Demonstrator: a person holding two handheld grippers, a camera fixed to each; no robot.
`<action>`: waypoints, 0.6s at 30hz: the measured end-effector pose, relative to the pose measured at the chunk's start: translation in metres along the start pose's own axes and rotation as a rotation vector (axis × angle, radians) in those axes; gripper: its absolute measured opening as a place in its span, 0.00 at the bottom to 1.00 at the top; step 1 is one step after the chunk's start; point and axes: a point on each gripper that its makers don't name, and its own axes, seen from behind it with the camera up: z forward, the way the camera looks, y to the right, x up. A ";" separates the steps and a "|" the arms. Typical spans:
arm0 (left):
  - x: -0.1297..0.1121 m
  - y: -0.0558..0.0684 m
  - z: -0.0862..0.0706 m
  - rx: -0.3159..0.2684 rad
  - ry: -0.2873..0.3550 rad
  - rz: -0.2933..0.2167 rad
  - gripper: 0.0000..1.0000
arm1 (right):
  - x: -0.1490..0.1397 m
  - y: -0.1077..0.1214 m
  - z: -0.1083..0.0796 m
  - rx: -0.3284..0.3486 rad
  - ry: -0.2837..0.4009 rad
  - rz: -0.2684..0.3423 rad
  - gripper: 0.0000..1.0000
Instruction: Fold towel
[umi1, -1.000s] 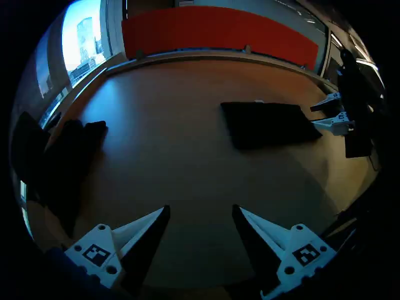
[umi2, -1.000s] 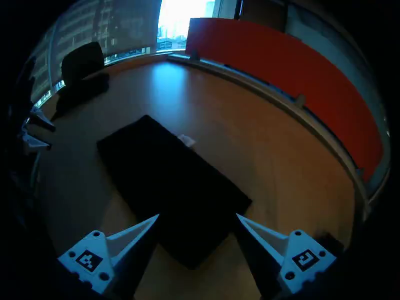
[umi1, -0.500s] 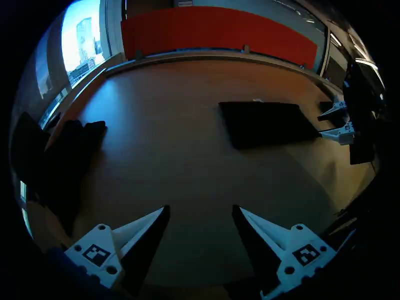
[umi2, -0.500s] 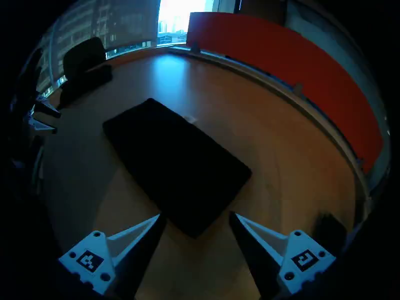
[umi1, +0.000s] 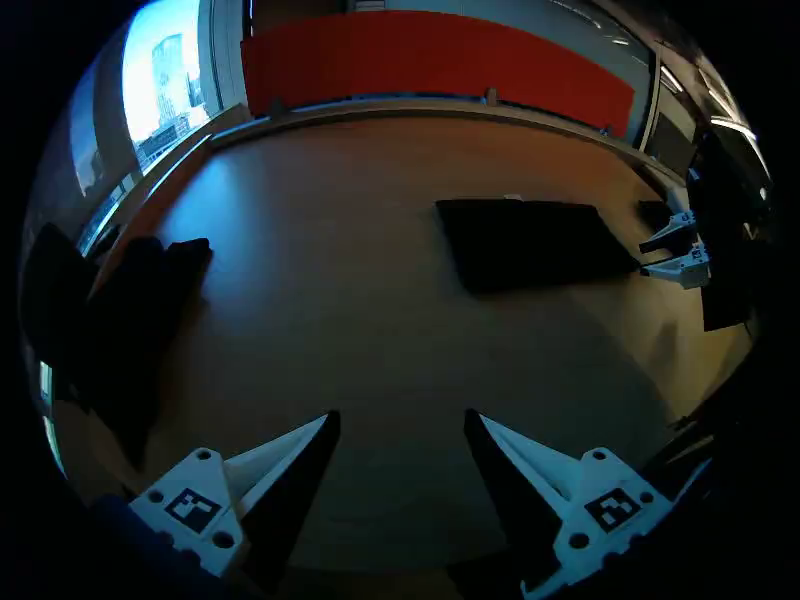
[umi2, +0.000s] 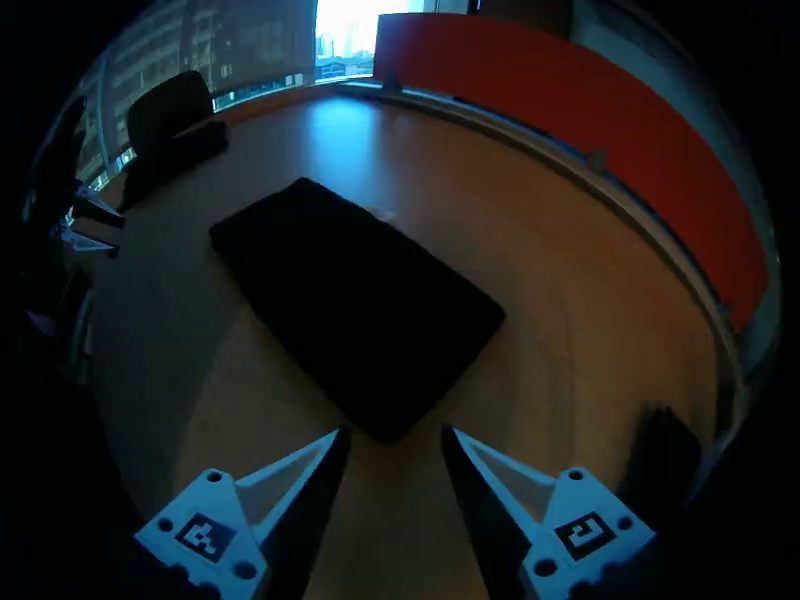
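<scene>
Black towel sits farther off; right gripper jaws have narrowed.

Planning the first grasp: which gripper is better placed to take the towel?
Right. The right gripper, open, sits just short of the towel, at its near corner. The left gripper faces table, towel far off.

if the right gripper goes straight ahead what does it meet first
Most likely the near corner of the dark towel, just ahead of the right gripper on the table; depth is unclear.
</scene>
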 end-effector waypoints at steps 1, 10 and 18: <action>0.000 0.000 0.000 0.000 0.000 0.000 0.92 | -0.001 -0.001 0.000 0.006 -0.004 0.002 0.63; -0.001 -0.001 -0.001 -0.001 0.000 0.000 0.92 | -0.009 -0.005 0.002 0.039 -0.031 0.005 0.39; -0.002 0.000 -0.002 -0.002 -0.002 0.001 0.92 | -0.008 -0.005 0.007 0.044 -0.035 -0.003 0.27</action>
